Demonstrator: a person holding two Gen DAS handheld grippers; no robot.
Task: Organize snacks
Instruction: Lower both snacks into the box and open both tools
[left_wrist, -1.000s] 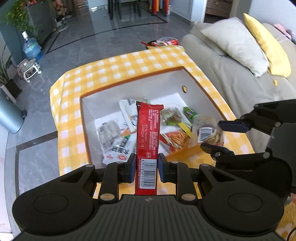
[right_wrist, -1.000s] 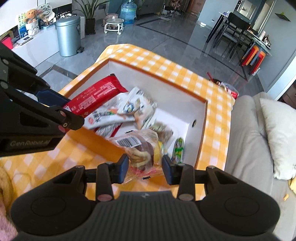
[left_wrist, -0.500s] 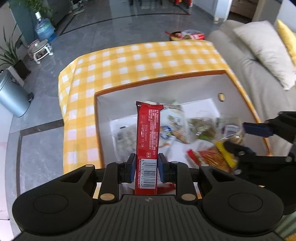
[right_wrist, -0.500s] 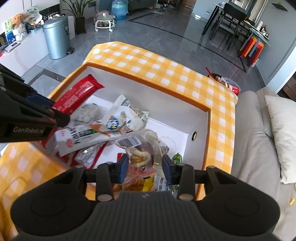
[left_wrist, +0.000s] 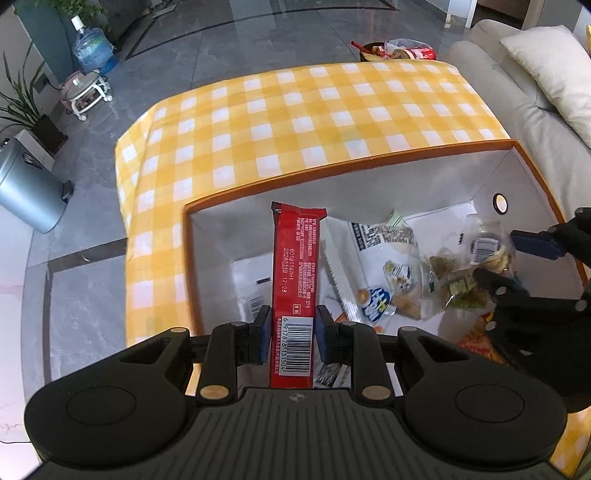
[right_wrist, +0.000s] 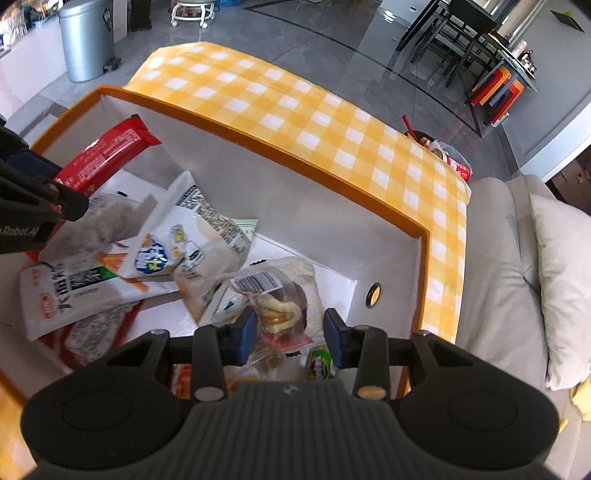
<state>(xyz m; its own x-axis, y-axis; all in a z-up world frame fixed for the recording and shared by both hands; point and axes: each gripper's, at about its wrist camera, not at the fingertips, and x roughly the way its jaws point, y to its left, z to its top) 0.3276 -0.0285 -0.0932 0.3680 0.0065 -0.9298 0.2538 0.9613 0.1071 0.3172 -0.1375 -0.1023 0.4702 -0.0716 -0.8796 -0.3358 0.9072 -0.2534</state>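
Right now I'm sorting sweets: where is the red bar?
The red bar is clamped in the left gripper, over the left end of the box.

Both wrist cams sit just behind their gripper, looking steeply down, close over the open box (left_wrist: 354, 168) on the checked table (left_wrist: 295, 110). Left cam faces the bin side, right cam the sofa (right_wrist: 495, 258); both share box interior.

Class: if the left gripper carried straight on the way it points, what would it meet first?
Probably the white floor of the box; the held red bar would touch first.
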